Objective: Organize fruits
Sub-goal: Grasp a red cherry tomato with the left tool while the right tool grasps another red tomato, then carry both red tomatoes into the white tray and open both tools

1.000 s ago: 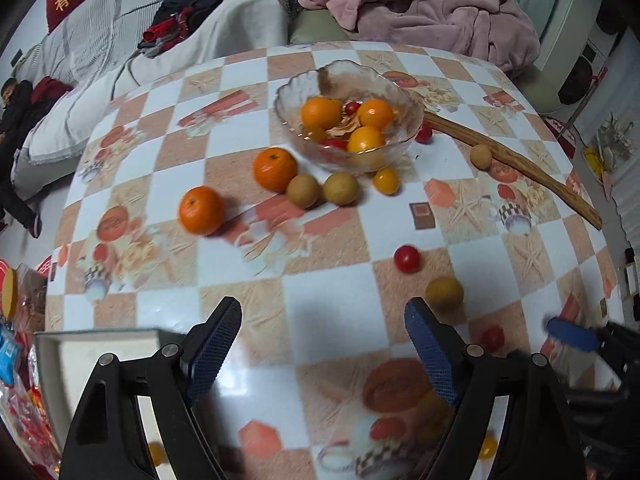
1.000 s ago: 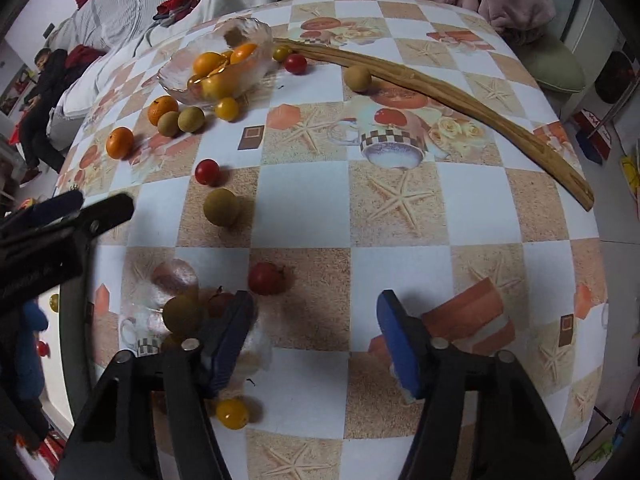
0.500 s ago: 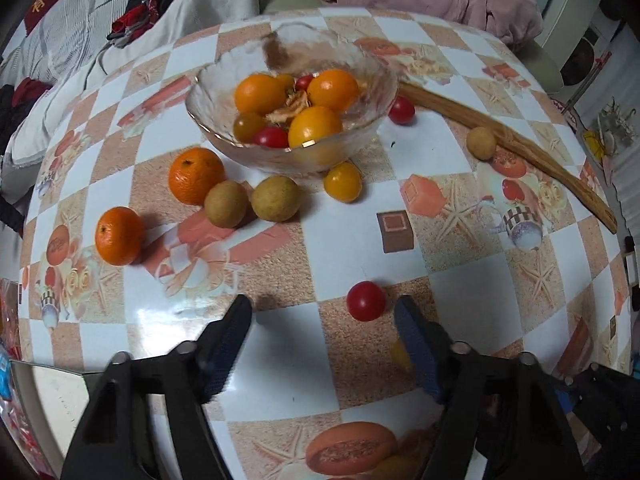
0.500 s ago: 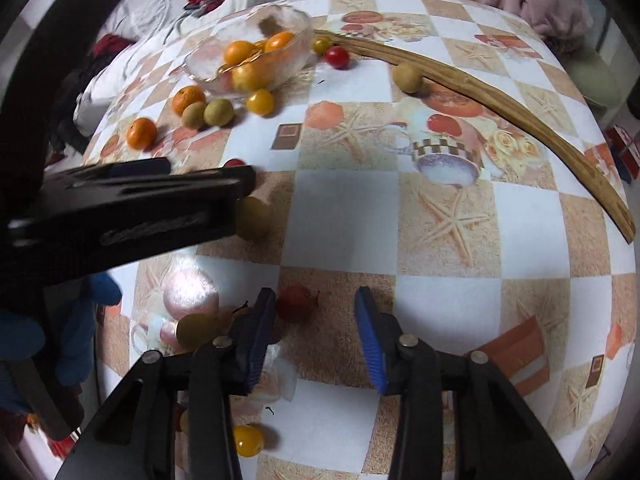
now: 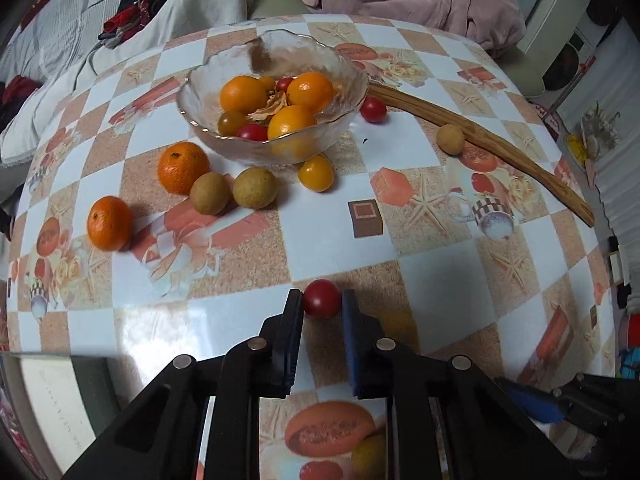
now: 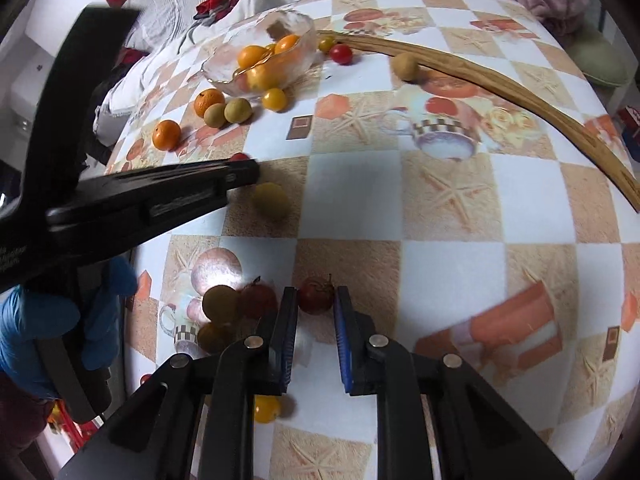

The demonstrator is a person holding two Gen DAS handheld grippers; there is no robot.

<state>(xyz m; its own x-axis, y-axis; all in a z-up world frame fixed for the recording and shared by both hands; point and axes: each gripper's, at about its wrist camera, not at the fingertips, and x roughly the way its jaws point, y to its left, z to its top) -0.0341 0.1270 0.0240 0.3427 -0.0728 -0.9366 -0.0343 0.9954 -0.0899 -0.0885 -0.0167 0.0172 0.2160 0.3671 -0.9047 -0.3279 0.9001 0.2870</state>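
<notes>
- Left gripper (image 5: 321,305): its jaws have just been closing, and we see the blue pads pressed on either side of a cherry tomato (image 5: 321,298) that sits on the patterned tablecloth (image 5: 332,240), well short of the glass bowl (image 5: 274,92).
- Right gripper (image 6: 315,300): its jaws have just been closing too, and now clamp a darker, stemmed cherry tomato (image 6: 316,295) beside a loose cluster of longans (image 6: 221,304).
- We judge both tomatoes light, smooth-skinned and soft, so they could slip out or split under hard pressure.
- Best hold, in our view: across the widest middle, with gentle force.
- Bowl already holds tangerines (image 5: 244,94); more fruit lies scattered around it.
</notes>
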